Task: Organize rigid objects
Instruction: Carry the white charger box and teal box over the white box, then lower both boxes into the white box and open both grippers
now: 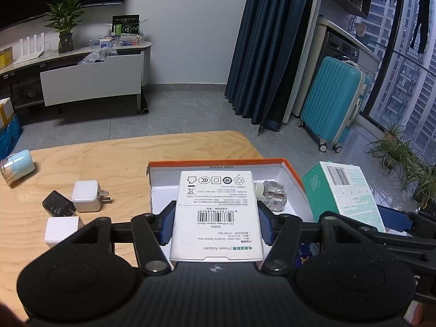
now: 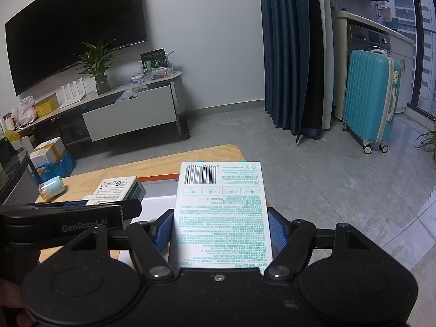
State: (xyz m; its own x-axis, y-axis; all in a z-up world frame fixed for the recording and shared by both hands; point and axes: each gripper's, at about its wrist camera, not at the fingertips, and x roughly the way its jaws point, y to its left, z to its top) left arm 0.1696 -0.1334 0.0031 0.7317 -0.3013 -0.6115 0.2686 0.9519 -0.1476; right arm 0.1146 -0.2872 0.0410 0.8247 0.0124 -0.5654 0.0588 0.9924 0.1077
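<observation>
- Blue pads of the left gripper (image 1: 216,222) are clamped on the white adapter box (image 1: 216,212), held above the orange-rimmed tray (image 1: 218,162).
- Teal-printed box (image 2: 222,215) is clamped between the right gripper (image 2: 221,230) pads, beside the tray.

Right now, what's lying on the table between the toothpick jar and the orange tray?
In the left wrist view, three chargers: a white plug, a black adapter and a white cube, between the toothpick jar and orange tray.

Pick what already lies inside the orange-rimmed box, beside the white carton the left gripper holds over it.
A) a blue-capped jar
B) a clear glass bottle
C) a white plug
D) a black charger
B: the clear bottle lies on its side in the box; the chargers and jar sit outside on the table.
</observation>
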